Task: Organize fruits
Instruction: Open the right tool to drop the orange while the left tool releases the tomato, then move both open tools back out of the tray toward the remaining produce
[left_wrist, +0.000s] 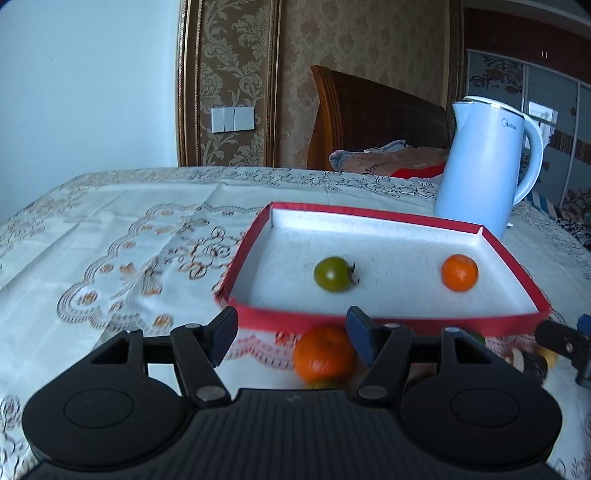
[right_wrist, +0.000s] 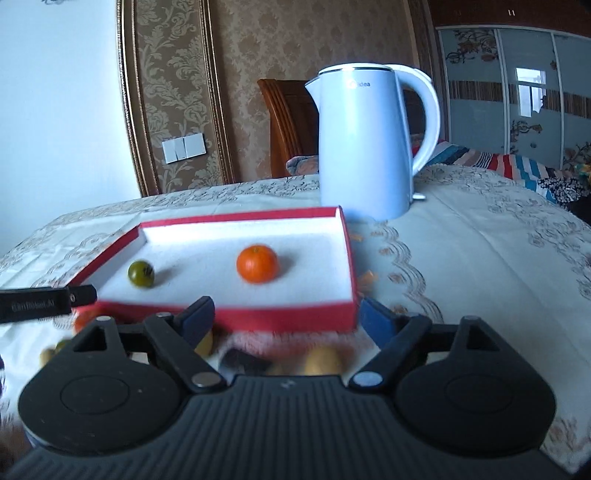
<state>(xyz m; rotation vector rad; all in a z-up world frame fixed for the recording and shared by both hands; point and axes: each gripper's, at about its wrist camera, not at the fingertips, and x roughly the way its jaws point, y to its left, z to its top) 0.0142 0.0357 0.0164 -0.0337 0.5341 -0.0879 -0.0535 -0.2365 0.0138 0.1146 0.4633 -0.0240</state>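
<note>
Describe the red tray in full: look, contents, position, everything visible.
The red tray is a shallow rectangular box, apparently cardboard, with low red walls and a white lining. It lies flat and open on the embroidered tablecloth, in front of the pale blue kettle. Inside rest two fruits, well apart: a small green tomato and an orange tangerine. Neither touches a wall. Another tangerine lies outside, near its front wall. Neither gripper touches it.

Shallow red-rimmed, white-lined tray (right_wrist: 236, 317) on embroidered cream tablecloth (right_wrist: 480, 258), held small green tomato (right_wrist: 141, 273) and round orange tangerine (right_wrist: 257, 263), apart. Pale blue electric kettle (right_wrist: 364, 147) stood behind.
</note>
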